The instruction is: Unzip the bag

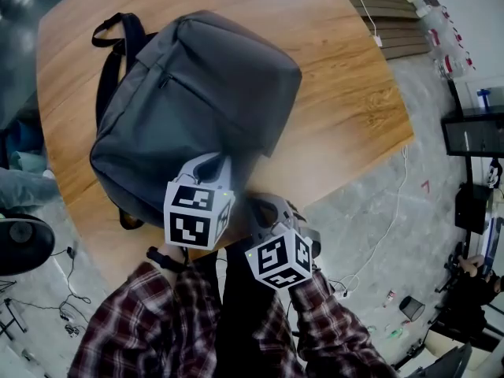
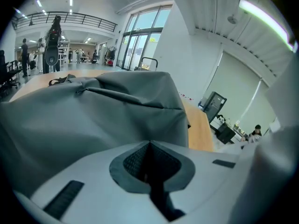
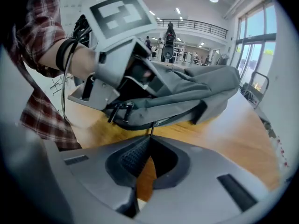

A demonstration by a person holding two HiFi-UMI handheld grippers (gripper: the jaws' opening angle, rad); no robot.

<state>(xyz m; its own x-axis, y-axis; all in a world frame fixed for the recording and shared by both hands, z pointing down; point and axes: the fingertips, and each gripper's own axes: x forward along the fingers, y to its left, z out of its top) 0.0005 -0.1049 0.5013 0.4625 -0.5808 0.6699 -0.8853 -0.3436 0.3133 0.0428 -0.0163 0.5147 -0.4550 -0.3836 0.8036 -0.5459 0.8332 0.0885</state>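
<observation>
Backpack (image 1: pixel 197 85), grey, flat on the wooden table (image 1: pixel 346 93), over its left half, one end reaching the near edge, black straps (image 1: pixel 118 46) trailing toward the far left corner. Left gripper (image 2: pixel 149 144) at the near end of the backpack, claw pressed together at the tips and pushed up against grey fabric; cloth caught between the tips or not, impossible to tell. Right gripper (image 3: pixel 148 138) just beside it, low over the near edge of the table, claw closed to a point, pinching the thin dark zipper pull (image 3: pixel 150 129) hanging from the dark zip line (image 3: pixel 177 115) along the side of the backpack. Marker cubes (image 1: pixel 197 215) side by side above the near edge. Plaid sleeves (image 1: pixel 157 321) behind both grippers.
</observation>
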